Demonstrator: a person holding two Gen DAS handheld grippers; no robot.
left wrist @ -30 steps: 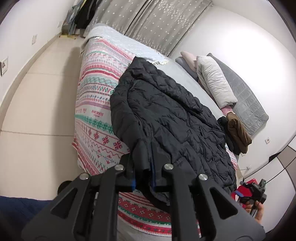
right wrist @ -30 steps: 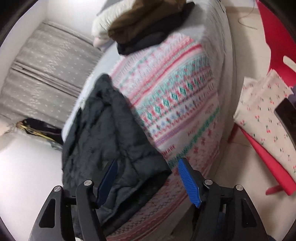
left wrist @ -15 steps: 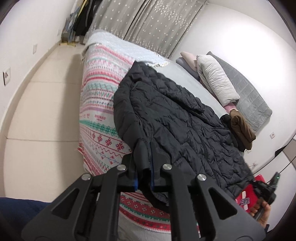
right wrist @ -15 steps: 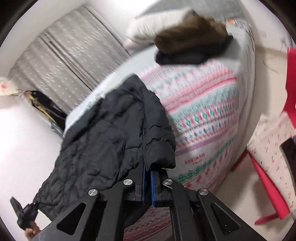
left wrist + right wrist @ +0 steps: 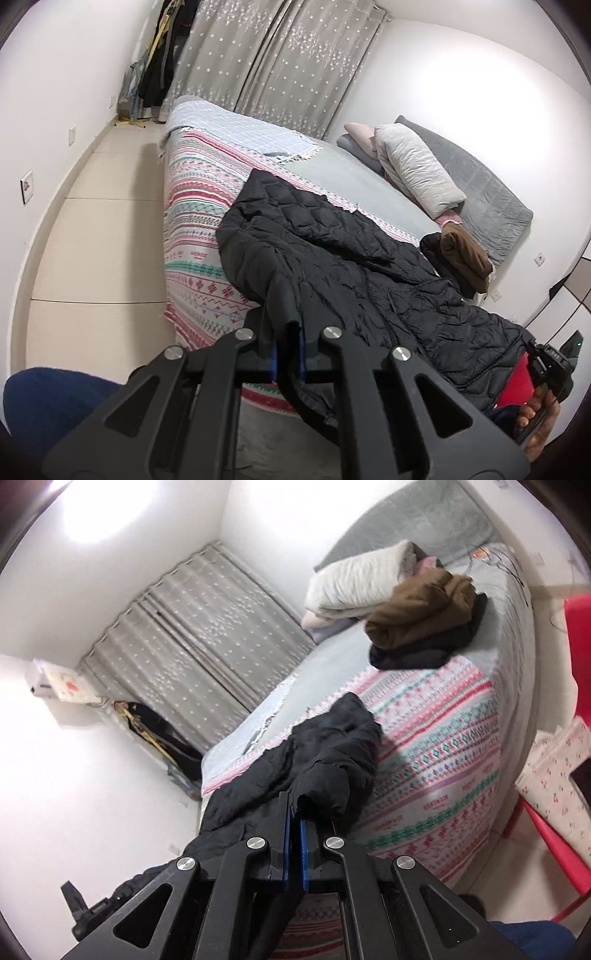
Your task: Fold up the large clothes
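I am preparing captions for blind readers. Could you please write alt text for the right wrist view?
The right gripper is shut on an edge of a black quilted jacket, which lies across a patterned blanket on a bed. Further back, a brown garment rests on dark clothing beside a white pillow, with grey curtains behind.

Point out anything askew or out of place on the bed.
The black puffer jacket lies crumpled and diagonal, its hem hanging off the patterned blanket, pinched by the left gripper and right gripper.
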